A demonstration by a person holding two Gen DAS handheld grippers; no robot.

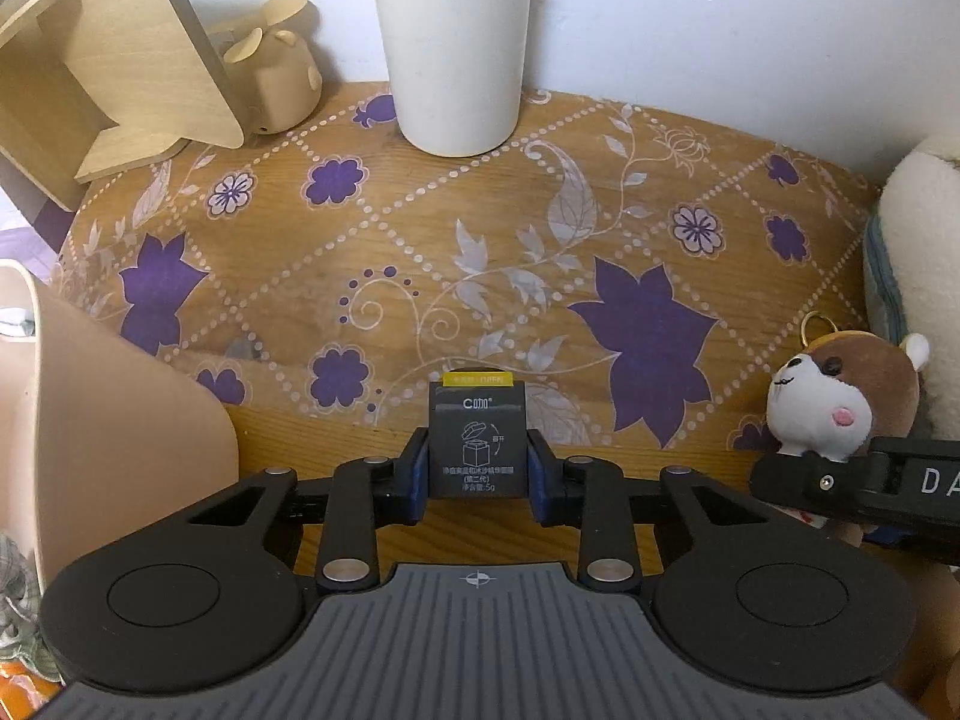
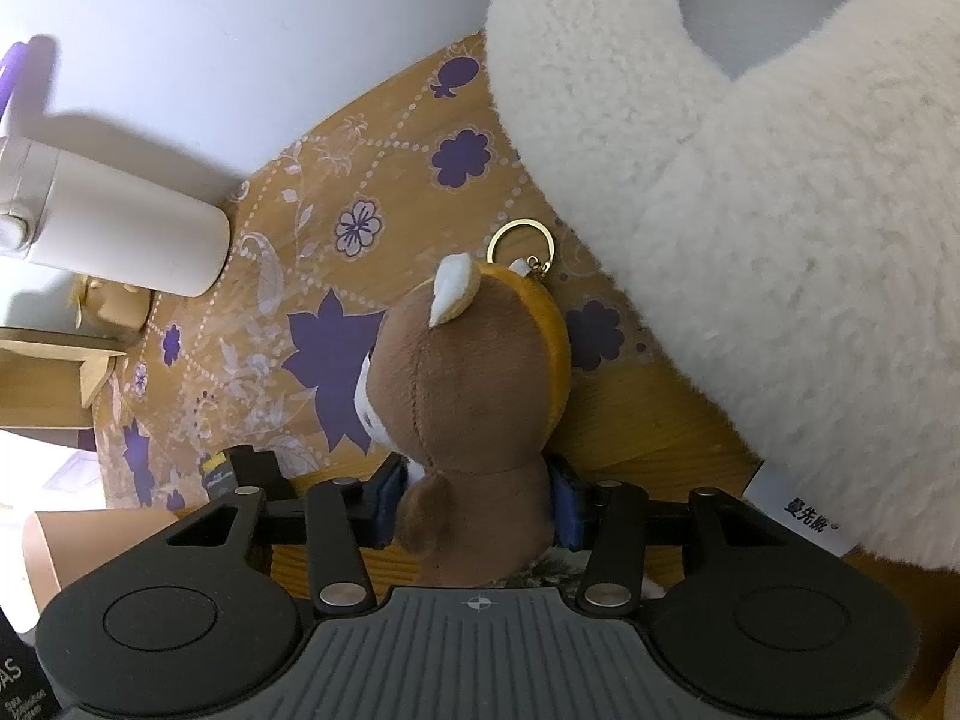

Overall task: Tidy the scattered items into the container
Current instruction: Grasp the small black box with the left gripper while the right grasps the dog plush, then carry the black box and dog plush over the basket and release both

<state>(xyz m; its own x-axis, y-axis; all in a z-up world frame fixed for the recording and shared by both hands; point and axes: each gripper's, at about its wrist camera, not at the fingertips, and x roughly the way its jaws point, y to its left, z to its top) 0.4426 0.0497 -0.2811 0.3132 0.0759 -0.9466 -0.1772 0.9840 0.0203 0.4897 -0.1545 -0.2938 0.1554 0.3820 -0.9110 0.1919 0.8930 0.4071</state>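
My left gripper [image 1: 478,462] is shut on a small dark grey box [image 1: 478,438] with a yellow strip on top, held over the near edge of the flowered table [image 1: 420,252]. My right gripper [image 2: 477,501] is shut on a brown and white plush hamster keychain [image 2: 474,384] with a gold ring [image 2: 521,243]. The hamster also shows at the right of the left wrist view [image 1: 846,396], with the right gripper's finger [image 1: 840,480] below it. A beige container [image 1: 120,420] sits at the left, its rim close to my left gripper; it also shows in the right wrist view [image 2: 90,540].
A tall white cup [image 1: 453,42] stands at the back by the wall. A wooden stand [image 1: 114,60] and a wooden toy [image 1: 279,66] sit at the back left. A large fluffy white cushion [image 2: 750,210] fills the right side.
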